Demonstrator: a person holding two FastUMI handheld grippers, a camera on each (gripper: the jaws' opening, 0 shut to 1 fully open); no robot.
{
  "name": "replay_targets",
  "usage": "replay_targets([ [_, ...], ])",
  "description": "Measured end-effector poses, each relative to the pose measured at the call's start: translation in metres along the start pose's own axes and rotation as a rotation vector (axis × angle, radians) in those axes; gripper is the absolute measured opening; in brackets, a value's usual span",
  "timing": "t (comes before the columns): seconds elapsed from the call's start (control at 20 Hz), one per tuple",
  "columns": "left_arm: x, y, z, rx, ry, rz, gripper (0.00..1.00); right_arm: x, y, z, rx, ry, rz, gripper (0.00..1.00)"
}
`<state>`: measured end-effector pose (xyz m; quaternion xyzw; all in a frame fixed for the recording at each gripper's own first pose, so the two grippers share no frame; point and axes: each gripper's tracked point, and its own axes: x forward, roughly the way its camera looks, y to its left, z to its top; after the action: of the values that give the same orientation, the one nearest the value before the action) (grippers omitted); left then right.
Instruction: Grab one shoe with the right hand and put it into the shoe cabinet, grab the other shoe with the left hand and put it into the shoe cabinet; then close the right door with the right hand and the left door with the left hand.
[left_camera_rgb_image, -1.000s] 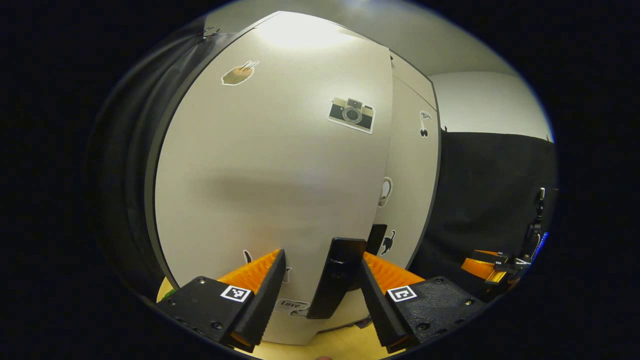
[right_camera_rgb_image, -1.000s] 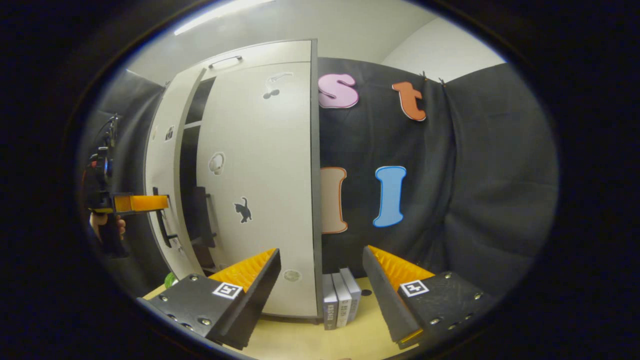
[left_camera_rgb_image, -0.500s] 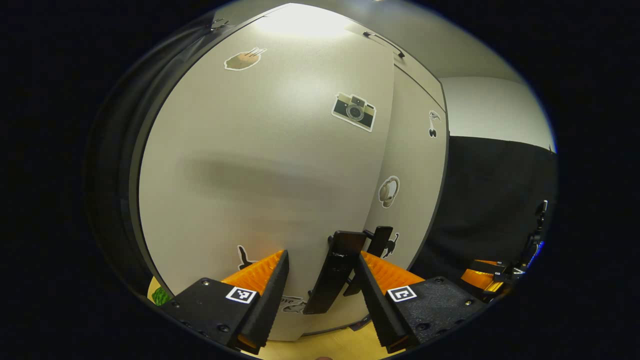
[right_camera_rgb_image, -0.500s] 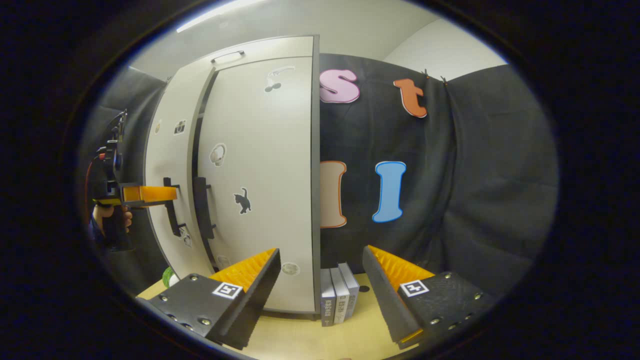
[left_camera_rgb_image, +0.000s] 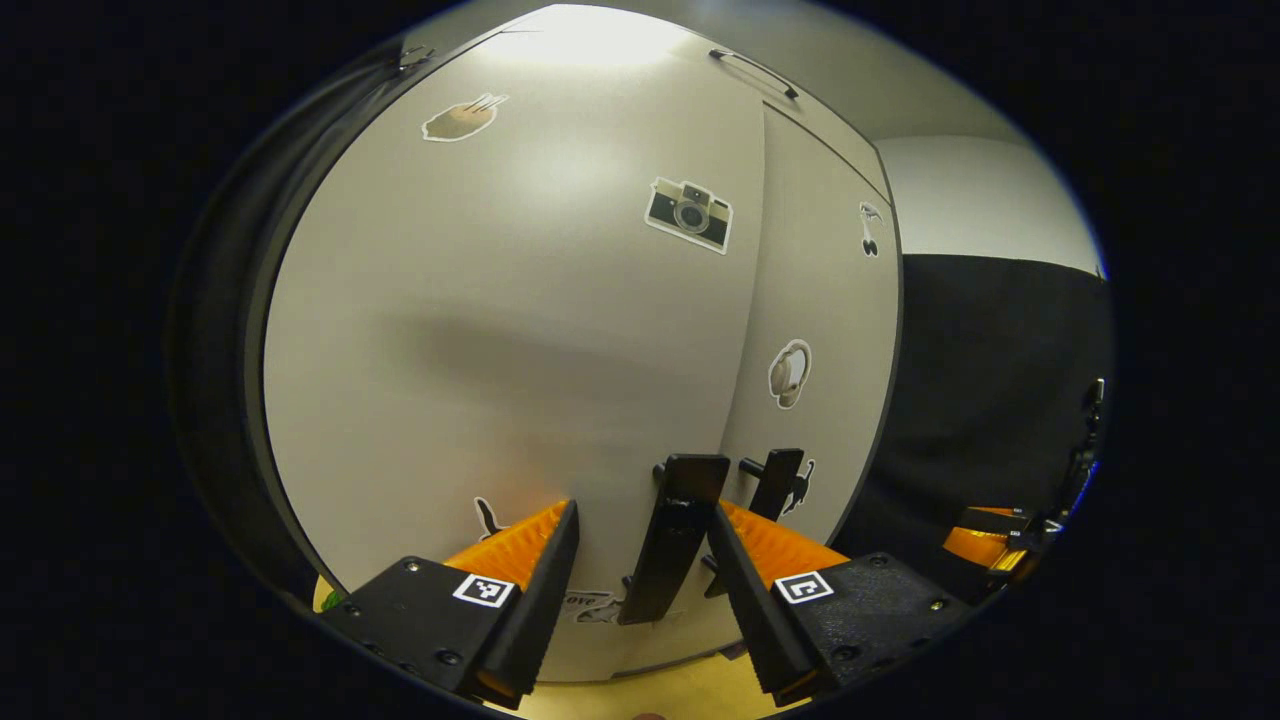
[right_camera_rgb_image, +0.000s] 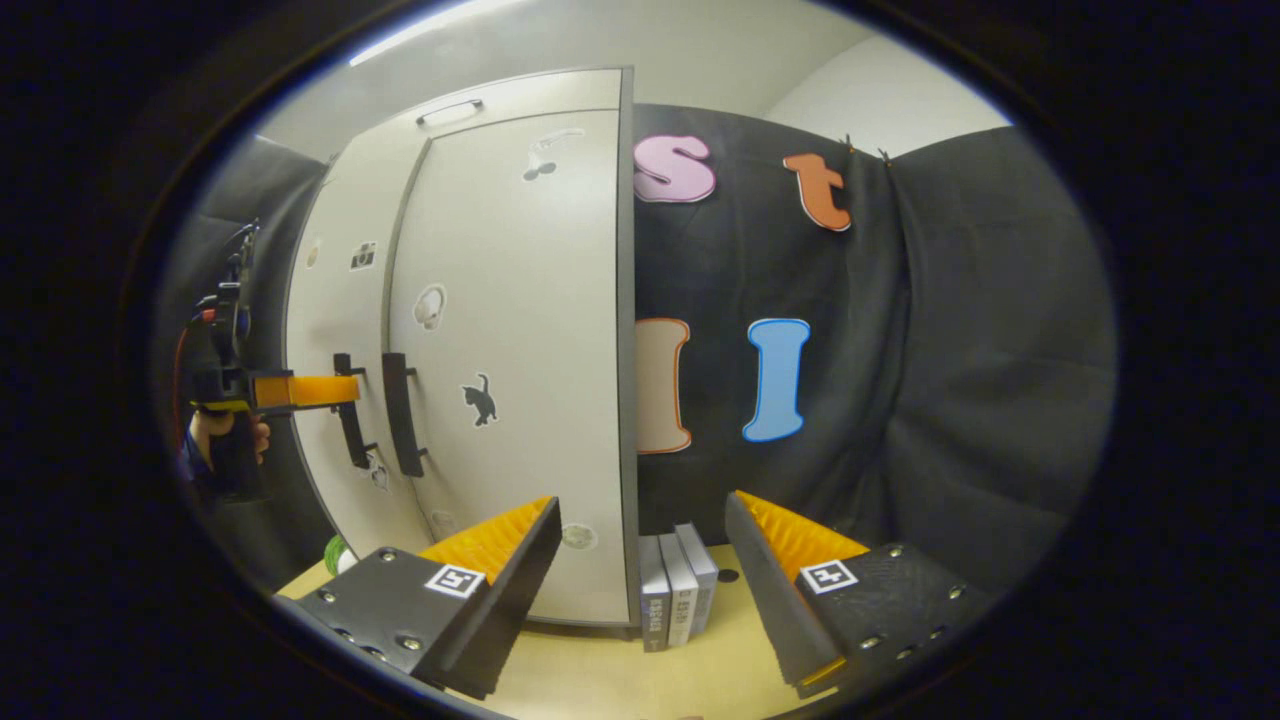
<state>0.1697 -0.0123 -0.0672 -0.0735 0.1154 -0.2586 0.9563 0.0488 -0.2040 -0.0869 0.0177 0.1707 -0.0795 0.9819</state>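
Pushing the left door (left_camera_rgb_image: 500, 330) shut, the left gripper (left_camera_rgb_image: 640, 560) has its jaws released around the stiff, hard handle (left_camera_rgb_image: 675, 535). The door looks light and swings easily. The right gripper (right_camera_rgb_image: 640, 570) waits near, jaws released.

left door (left_camera_rgb_image: 500, 330) swung fully shut, gap gone, left claw (left_camera_rgb_image: 640, 560) followed its handle (left_camera_rgb_image: 675, 535)

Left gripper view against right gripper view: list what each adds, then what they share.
Left gripper view adds a close look at the left gripper, its fingers open either side of the left door handle. Right gripper view adds books standing beside the cabinet and the hand holding that gripper. Shared: left door and right door, both looking shut, camera sticker, headphones sticker.
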Motion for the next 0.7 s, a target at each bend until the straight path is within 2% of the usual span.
replay_targets([
  [0.45, 0.003, 0.001, -0.003, 0.015, 0.015, -0.005, 0.80, 0.002, 0.008, 0.005, 0.003, -0.007, 0.023, 0.99],
  [0.6, 0.000, 0.000, -0.003, 0.023, 0.023, 0.025, 0.82, -0.002, 0.016, 0.011, 0.012, -0.019, 0.030, 0.99],
  [0.7, -0.004, 0.001, 0.005, 0.065, 0.009, 0.064, 0.84, -0.009, 0.024, 0.029, 0.019, -0.056, 0.033, 0.99],
])
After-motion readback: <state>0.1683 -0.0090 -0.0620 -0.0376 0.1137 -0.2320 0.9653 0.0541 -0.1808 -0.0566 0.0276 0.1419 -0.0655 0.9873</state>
